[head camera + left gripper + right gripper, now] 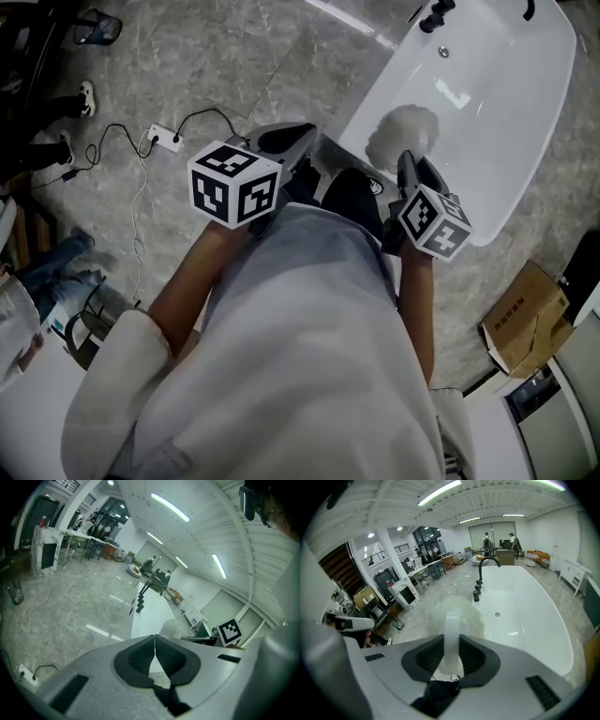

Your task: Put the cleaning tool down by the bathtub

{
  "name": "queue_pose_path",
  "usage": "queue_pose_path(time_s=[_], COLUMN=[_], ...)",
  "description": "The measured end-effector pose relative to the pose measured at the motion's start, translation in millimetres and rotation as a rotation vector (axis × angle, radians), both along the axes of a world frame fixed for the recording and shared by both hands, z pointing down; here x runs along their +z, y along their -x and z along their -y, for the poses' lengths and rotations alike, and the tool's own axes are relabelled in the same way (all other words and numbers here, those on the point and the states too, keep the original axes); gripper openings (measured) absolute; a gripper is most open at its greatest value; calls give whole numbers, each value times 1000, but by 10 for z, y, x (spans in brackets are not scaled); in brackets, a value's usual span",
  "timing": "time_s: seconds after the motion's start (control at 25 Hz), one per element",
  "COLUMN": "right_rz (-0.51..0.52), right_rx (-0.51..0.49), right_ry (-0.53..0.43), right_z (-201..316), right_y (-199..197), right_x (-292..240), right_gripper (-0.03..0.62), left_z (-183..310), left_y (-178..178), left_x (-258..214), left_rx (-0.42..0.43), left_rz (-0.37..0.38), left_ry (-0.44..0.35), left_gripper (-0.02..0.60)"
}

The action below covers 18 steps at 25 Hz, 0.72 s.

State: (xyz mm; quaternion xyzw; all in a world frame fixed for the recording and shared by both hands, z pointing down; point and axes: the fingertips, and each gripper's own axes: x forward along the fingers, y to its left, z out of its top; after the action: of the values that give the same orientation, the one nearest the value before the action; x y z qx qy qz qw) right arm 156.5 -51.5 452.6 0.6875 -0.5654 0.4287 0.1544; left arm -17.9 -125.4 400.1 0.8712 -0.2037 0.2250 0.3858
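Person's white shirt [300, 375] fills the near part of the head view, both forearms reaching forward from it toward the bathtub [511, 122].

Right gripper [409, 159] is level and points at the near rim of the bathtub. Its fingers [473, 656] are clamped on the white handle of the cleaning tool [452, 634]. The fluffy head of the tool [403, 133] hangs over that near rim, partly above the basin, off the floor [187, 75].

Left gripper [284, 141] is held just outside the bathtub, on the floor side, pointing the same way. Its fingers [136, 660] are pressed together with nothing between them; it has no part in the hold.

Step, as judged: tool is in the carry, put-down not yet done.

Next move likely calls for:
- swinging the right gripper off the rim to the floor beside the bathtub
- lowering until head or handle rests on the floor
- then parting the fingers

Risk: a soft head and long handle may tip or roll if dropped from height.

Black faucet [480, 581] sits at the far rim, well clear of the tool. Power strip [164, 138] lies on the floor, well apart from the bathtub.
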Motion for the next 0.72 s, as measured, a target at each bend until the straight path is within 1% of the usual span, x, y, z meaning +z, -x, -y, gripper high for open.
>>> queue_pose_path(time_s=[0.4,0.72], right_rz=[12,11], right_rx=[-9,-43], right_ry=[39,89], right_z=[-69,-91], right_y=[22,115], right_x=[178,350], right_gripper=[89,89], left_z=[-48,-3], left_y=[93,220], left_x=[42,57], left_rx=[-12,-43], left_rz=[5,11], left_ry=[11,15], left_gripper=[9,9])
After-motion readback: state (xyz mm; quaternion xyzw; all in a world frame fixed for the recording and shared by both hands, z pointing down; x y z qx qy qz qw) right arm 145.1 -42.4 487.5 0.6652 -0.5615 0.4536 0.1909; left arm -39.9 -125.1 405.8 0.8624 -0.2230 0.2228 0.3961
